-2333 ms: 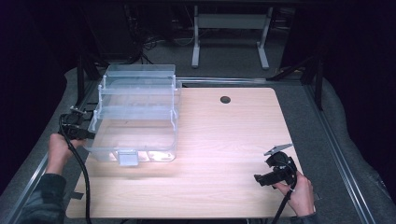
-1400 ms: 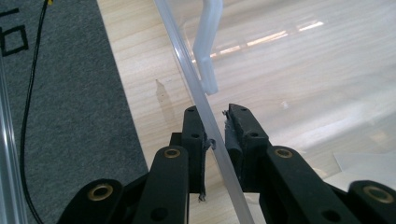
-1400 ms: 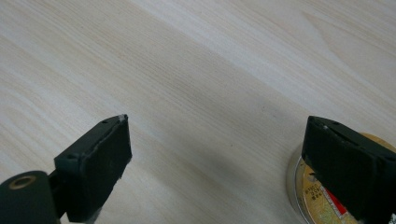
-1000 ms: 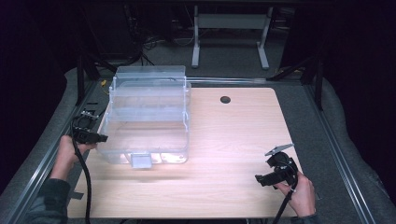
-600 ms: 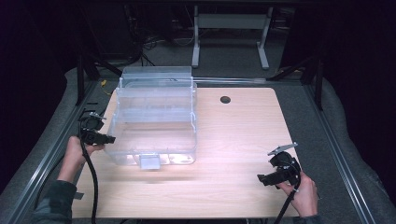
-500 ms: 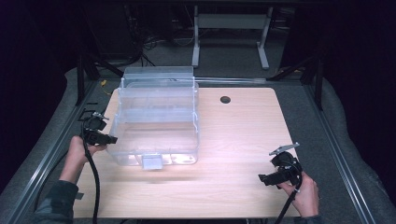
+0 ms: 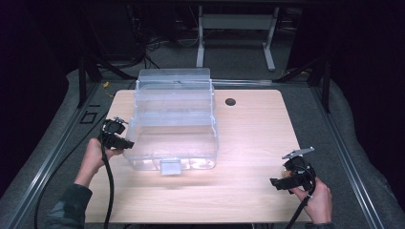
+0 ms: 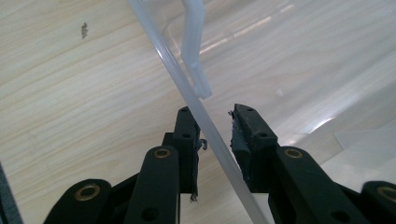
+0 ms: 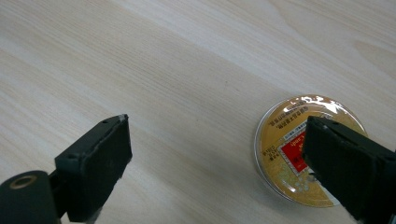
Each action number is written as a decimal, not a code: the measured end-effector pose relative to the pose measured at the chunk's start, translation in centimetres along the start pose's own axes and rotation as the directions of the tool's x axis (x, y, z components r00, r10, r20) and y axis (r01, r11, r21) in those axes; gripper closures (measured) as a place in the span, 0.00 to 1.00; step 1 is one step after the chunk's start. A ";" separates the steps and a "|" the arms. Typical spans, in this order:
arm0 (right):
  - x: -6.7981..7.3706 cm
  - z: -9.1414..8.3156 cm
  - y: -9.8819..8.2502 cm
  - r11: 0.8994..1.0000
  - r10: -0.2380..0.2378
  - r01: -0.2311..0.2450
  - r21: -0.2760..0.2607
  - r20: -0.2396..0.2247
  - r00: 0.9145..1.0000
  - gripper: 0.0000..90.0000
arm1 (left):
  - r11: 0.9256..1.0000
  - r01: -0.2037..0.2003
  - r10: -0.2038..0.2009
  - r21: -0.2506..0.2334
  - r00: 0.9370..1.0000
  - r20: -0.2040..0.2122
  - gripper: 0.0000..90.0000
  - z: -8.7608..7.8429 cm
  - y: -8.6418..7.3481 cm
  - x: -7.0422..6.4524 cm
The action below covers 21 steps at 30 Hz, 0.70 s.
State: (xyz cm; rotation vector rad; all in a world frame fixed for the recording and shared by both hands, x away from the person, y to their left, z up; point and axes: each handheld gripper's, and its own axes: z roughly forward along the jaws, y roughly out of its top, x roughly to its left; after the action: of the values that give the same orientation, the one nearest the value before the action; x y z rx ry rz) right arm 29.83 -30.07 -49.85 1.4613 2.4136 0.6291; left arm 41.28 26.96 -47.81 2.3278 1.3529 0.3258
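Observation:
A clear plastic storage box (image 7: 174, 124) with a front latch (image 7: 171, 166) stands on the left half of the wooden table (image 7: 253, 138). My left gripper (image 7: 125, 141) is at the box's left wall. In the left gripper view, the box's thin rim (image 8: 187, 88) runs between the jaws of the left gripper (image 8: 212, 126). These jaws have just been opening, and a gap shows beside the rim. My right gripper (image 7: 282, 183) hovers open near the front right corner. A round gold tin (image 9: 292, 140) with a red label lies on the table, partly under one finger (image 9: 345, 168) of the right gripper (image 9: 215, 154).
A dark round cable hole (image 7: 230, 101) sits in the table's far edge, right of the box. Metal rails (image 7: 57, 148) run along both sides of the table, with grey padding around it. A white frame (image 7: 234, 21) stands on the floor beyond.
The box and my left gripper have slid to the right across the table, away from the left edge. The right hand has stayed near the front right corner.

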 end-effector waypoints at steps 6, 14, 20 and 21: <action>-0.4 -0.2 -0.3 1.000 0.010 -0.010 0.001 0.015 1.000 0.09 | 1.000 -0.007 0.007 -0.004 1.000 0.017 0.79 0.6 1.0 -1.6; -1.1 -0.3 -0.8 1.000 0.028 -0.028 0.001 0.023 0.999 0.09 | 0.999 -0.038 0.038 0.001 0.999 0.038 0.77 1.2 2.3 -4.1; -1.5 -0.4 -1.1 0.999 0.041 -0.041 0.003 0.027 0.999 0.10 | 0.998 -0.058 0.058 0.005 0.997 0.045 0.76 1.6 3.0 -5.5; -1.5 -0.4 -1.2 0.999 0.042 -0.042 -0.003 0.017 0.999 0.10 | 0.998 -0.061 0.061 0.005 0.997 0.049 0.76 1.7 3.1 -5.6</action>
State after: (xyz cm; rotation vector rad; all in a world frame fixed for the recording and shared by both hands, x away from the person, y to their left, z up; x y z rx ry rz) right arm 29.45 -32.01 -50.09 1.5141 2.3741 0.6256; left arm 41.57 20.30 -47.76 2.3703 1.2640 0.2815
